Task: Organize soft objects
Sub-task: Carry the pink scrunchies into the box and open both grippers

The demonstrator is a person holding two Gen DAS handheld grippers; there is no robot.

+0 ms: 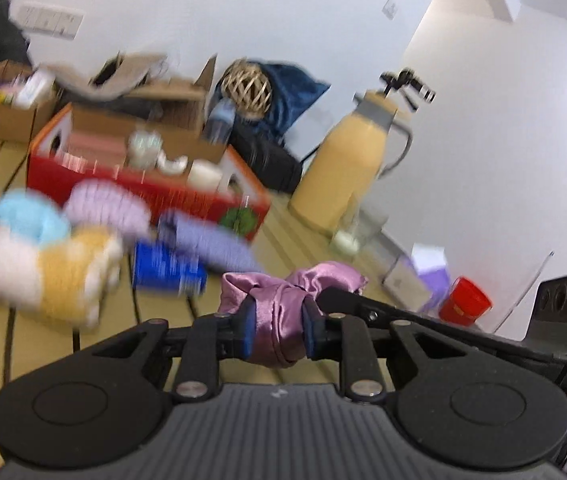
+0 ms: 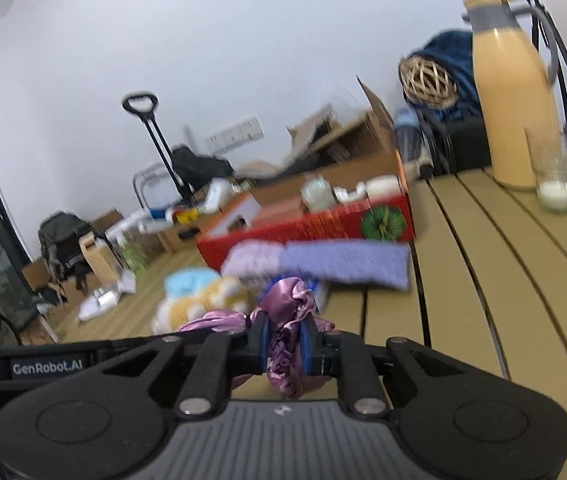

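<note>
Both grippers are shut on one purple satin cloth (image 1: 279, 300), held above the slatted wooden table (image 1: 55, 340). My left gripper (image 1: 277, 320) pinches one end; the right gripper's body reaches in from the right. In the right wrist view my right gripper (image 2: 285, 340) pinches the other end of the cloth (image 2: 289, 300), with the left gripper at the left. Beyond lie blurred soft things: a yellow and white plush (image 1: 63, 272), a light blue fluffy piece (image 1: 31, 212), a lilac cloth (image 1: 107, 208) and a violet towel (image 1: 215, 240).
A red box (image 1: 143, 188) with cups and cartons stands behind the soft things. A blue pack (image 1: 167, 268) lies by the towel. A yellow thermos (image 1: 347, 160), a glass (image 2: 555, 176) and a red cup (image 1: 465, 300) stand to the right. Cardboard boxes and bags sit behind.
</note>
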